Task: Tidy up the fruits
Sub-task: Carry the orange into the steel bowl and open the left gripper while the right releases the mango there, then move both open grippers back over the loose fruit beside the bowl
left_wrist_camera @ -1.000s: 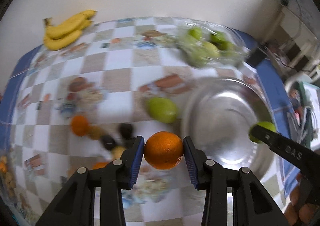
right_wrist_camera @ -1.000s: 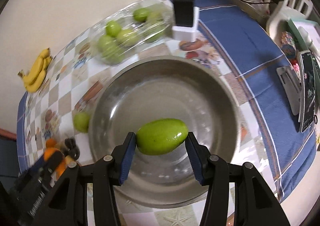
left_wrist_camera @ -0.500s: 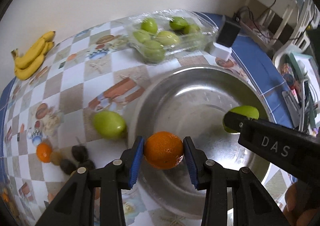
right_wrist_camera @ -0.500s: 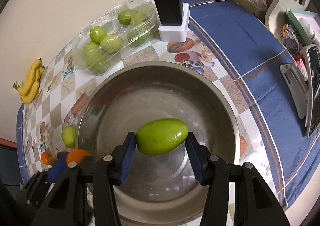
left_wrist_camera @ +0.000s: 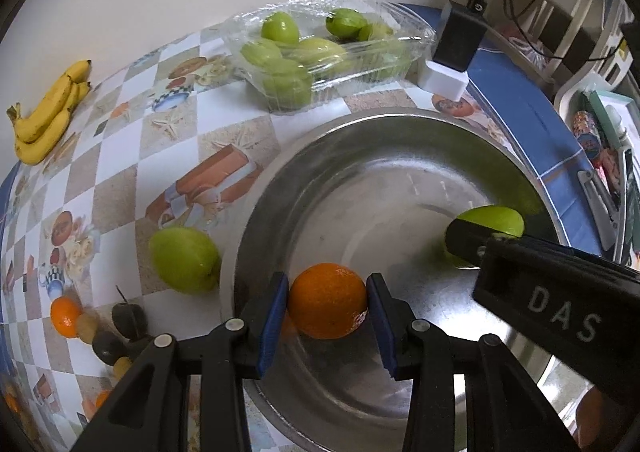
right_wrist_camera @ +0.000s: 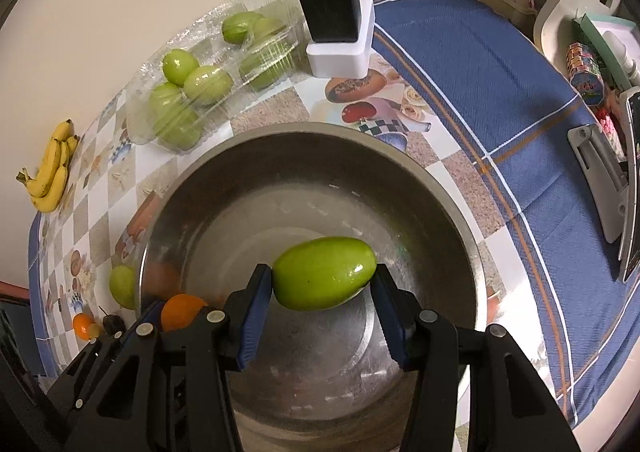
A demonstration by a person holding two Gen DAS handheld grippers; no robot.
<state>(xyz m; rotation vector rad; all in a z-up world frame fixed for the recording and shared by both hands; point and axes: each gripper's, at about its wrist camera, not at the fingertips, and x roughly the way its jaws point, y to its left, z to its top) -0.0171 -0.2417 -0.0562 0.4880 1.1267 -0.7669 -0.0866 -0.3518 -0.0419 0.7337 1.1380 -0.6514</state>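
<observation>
A large steel bowl (left_wrist_camera: 400, 180) (right_wrist_camera: 440, 196) stands on the patterned tablecloth. My left gripper (left_wrist_camera: 327, 306) is shut on an orange (left_wrist_camera: 327, 306) and hangs just inside the bowl's left rim. In the right wrist view that orange (right_wrist_camera: 182, 310) shows at the bowl's lower left. My right gripper (right_wrist_camera: 323, 279) is shut on a green fruit (right_wrist_camera: 323, 279) over the bowl's middle; in the left wrist view the same green fruit (left_wrist_camera: 490, 221) shows at the right, partly behind the right gripper's black finger. Another green fruit (left_wrist_camera: 184, 260) lies on the cloth left of the bowl.
A clear plastic tray of green fruits (left_wrist_camera: 320, 52) (right_wrist_camera: 200, 84) sits behind the bowl. Bananas (left_wrist_camera: 48, 112) (right_wrist_camera: 50, 168) lie at the far left by the wall. A black charger on a white base (right_wrist_camera: 334, 24) stands behind the bowl. Small orange and dark fruits (left_wrist_camera: 96, 328) lie at the lower left.
My left gripper has carried the orange rightward and down, from over the cloth to inside the bowl's left rim. My right gripper has sunk a little toward the bowl, still holding the green fruit.
</observation>
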